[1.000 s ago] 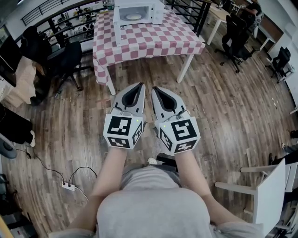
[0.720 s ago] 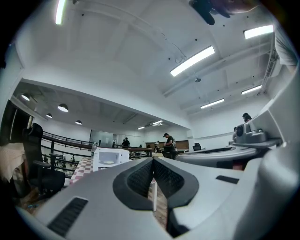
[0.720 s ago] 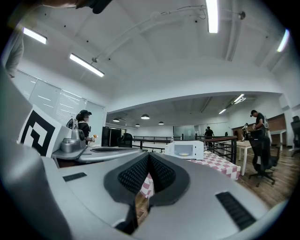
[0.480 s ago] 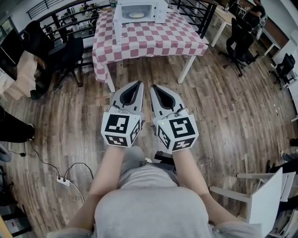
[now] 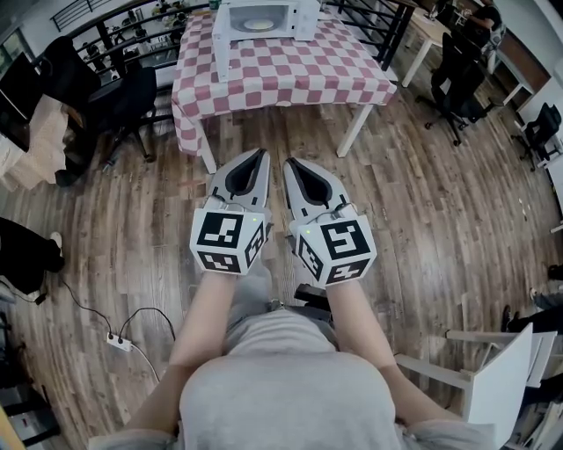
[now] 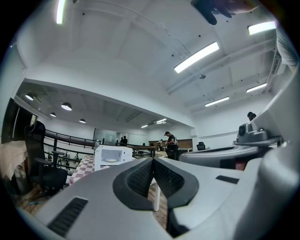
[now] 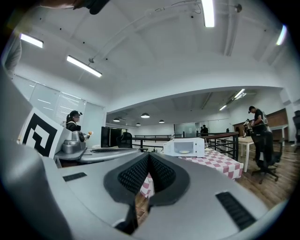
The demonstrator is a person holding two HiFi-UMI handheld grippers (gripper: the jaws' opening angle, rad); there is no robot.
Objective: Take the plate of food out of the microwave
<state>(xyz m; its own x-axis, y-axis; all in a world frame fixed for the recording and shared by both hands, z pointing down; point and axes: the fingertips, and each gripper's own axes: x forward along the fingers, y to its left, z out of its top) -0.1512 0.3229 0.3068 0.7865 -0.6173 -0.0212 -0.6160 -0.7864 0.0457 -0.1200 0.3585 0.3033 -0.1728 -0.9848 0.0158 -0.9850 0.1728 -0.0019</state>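
A white microwave stands with its door open on a table with a red-and-white checked cloth, far ahead at the top of the head view. A pale plate of food lies inside it. The microwave and the plate show small and distant in both gripper views. My left gripper and right gripper are held side by side over the wooden floor, well short of the table. Both point level at it, jaws shut and holding nothing.
A black office chair stands left of the table, and more chairs and a person at a desk are at the right. A power strip and cable lie on the floor at the left. A white chair stands at the lower right.
The table and microwave have shifted upward and a little nearer in the head view as the person steps forward. Both grippers stay side by side and shut.
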